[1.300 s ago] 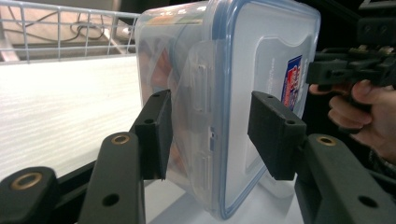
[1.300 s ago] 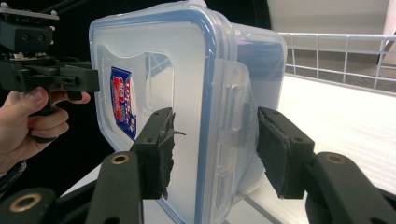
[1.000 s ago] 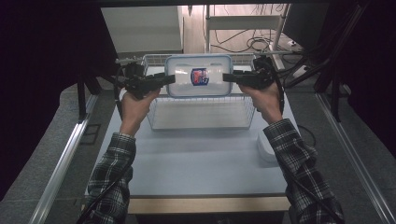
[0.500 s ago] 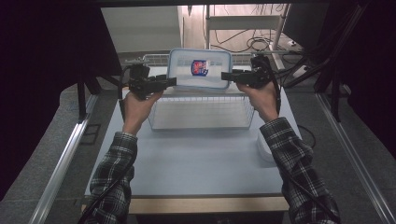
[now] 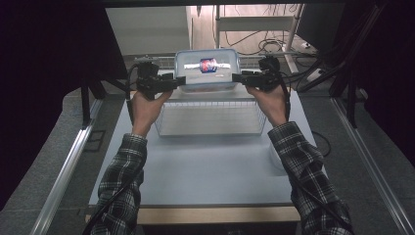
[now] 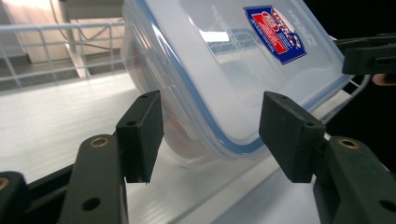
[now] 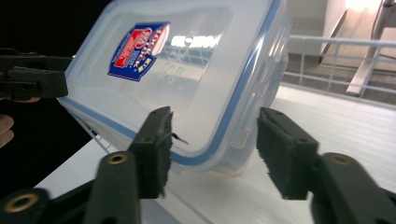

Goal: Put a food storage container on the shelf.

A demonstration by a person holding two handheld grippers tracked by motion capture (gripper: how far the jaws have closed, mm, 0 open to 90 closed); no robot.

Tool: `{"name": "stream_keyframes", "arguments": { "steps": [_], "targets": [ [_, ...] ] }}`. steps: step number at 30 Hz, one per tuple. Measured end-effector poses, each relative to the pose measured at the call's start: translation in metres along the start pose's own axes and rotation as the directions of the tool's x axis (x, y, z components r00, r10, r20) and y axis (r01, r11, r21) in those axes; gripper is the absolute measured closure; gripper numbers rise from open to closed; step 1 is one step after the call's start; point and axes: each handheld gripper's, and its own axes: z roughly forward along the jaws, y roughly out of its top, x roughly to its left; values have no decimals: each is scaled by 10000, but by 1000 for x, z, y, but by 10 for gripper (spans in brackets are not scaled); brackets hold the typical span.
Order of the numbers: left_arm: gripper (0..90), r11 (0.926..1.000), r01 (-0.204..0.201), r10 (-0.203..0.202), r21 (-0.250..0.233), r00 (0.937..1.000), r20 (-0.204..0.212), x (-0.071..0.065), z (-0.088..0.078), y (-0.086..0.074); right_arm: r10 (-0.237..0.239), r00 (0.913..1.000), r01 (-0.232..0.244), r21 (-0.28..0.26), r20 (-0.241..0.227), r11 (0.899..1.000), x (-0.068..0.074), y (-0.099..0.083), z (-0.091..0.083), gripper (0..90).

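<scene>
At the far end of the table [image 5: 195, 166], beyond the wire basket [image 5: 210, 117], tilted on edge: lidded plastic container [image 5: 208, 68], label facing near. Flanked by left gripper [image 6: 210, 135] and right gripper [image 7: 212, 144], jaws parted on both, holding nothing. Looks like a release or a pre-grasp. Next, probably: close on both ends evenly, or back away without tipping it.

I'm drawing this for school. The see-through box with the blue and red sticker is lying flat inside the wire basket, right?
Not quite. The box with the blue and red sticker is tilted up at the far side of the wire basket, not lying flat inside it. Both gripper views show the tilt, with open jaws at each end.
</scene>
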Motion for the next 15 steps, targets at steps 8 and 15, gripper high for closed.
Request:
{"name": "stream_keyframes", "arguments": {
  "steps": [8,15],
  "targets": [
    [460,9997,198,-194,-147,9995,256,4,2,2,174,9998,-174,-37,35,9998,-1,3,0,539],
    [470,9999,95,-93,-64,9997,227,2,-1,2,-180,9998,179,156,78,9997,1,5,-2,582]
  ]
}}
